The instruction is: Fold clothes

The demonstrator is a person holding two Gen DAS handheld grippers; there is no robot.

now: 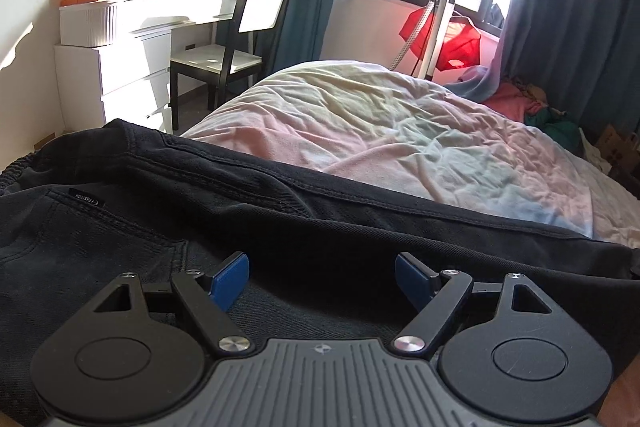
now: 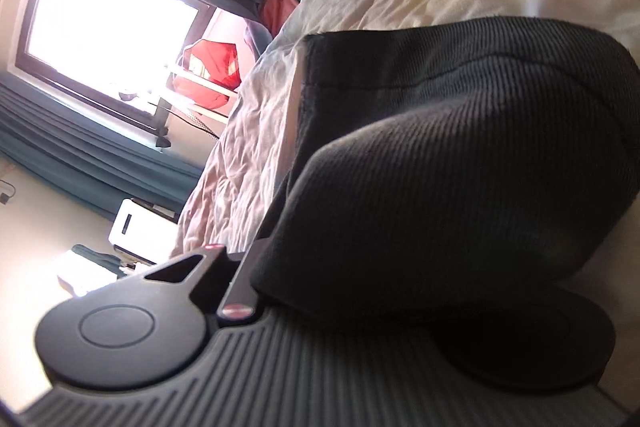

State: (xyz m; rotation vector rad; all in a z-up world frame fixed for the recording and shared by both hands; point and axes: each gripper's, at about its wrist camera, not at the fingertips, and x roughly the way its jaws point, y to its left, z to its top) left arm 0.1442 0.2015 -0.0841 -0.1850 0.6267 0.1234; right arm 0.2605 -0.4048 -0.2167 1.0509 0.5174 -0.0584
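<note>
Black jeans (image 1: 168,211) lie across the near part of the bed, waistband to the left, a back pocket with a small label showing. My left gripper (image 1: 322,277) is open just above the jeans, its blue pads (image 1: 230,279) wide apart and empty. In the right wrist view, rolled on its side, dark twill fabric of the jeans (image 2: 460,167) drapes over my right gripper (image 2: 304,259) and hides its fingertips. Only one finger arm shows beside the cloth. I cannot see whether its jaws are closed on the fabric.
The bed has a crumpled pale sheet (image 1: 380,131). A white dresser (image 1: 132,55) and a chair (image 1: 236,39) stand at the far left. A steamer stand with a red garment (image 1: 444,35) is by the window. Coloured clothes (image 1: 532,103) are piled at the bed's far right.
</note>
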